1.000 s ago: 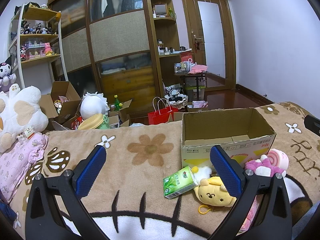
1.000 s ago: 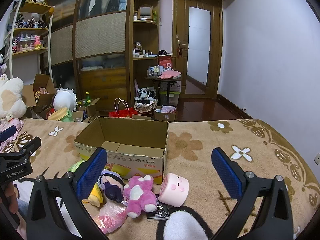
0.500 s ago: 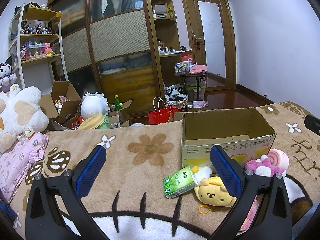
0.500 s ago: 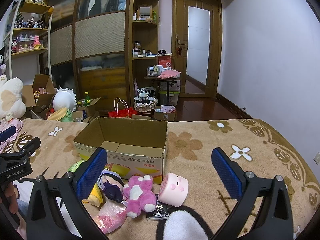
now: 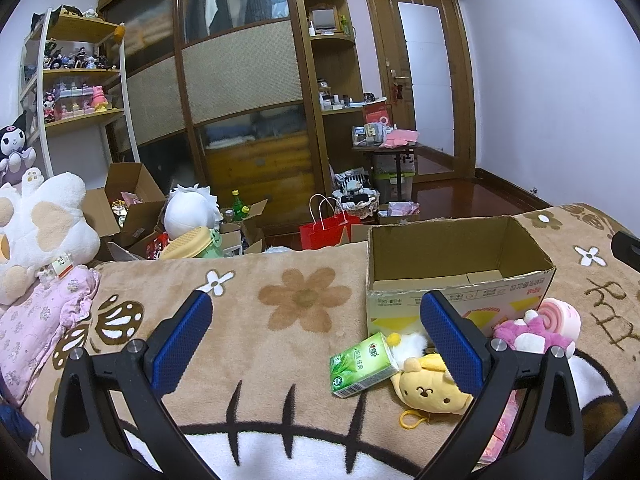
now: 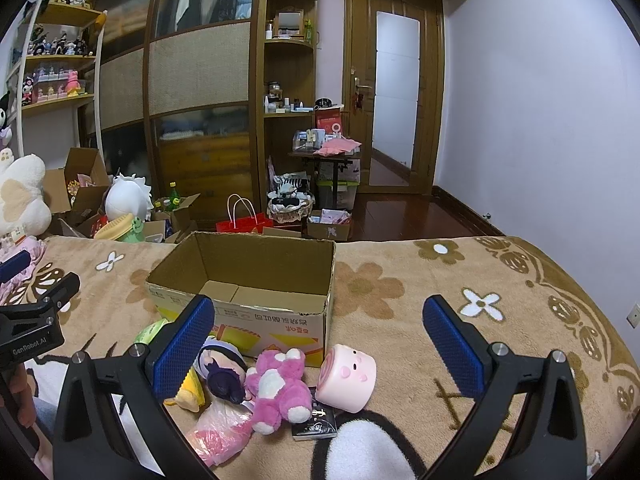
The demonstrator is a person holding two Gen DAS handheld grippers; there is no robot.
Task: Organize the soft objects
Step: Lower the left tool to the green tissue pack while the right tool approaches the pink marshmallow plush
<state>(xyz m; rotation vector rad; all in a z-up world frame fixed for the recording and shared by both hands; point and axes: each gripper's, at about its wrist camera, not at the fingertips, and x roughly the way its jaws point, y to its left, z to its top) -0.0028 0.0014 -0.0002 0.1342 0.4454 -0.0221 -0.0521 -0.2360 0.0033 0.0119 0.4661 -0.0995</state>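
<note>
An empty cardboard box [image 5: 460, 272] [image 6: 256, 280] stands on a brown flowered blanket. In front of it lie soft toys: a yellow plush [image 5: 434, 390], a pink bear plush [image 6: 280, 384], a purple-haired doll [image 6: 224, 372], a pink pig-face roll [image 6: 348, 376] [image 5: 560, 316] and a green tissue pack [image 5: 360, 364]. My left gripper [image 5: 316, 340] is open, hovering left of the pile. My right gripper [image 6: 320, 344] is open above the toys with nothing between its fingers.
A pink plastic bag [image 6: 220, 436] and a dark booklet [image 6: 318, 420] lie among the toys. A large white plush [image 5: 36, 224] and pink cloth [image 5: 36, 328] sit at the blanket's left. Boxes, a red bag [image 5: 324, 232] and shelves crowd the floor beyond.
</note>
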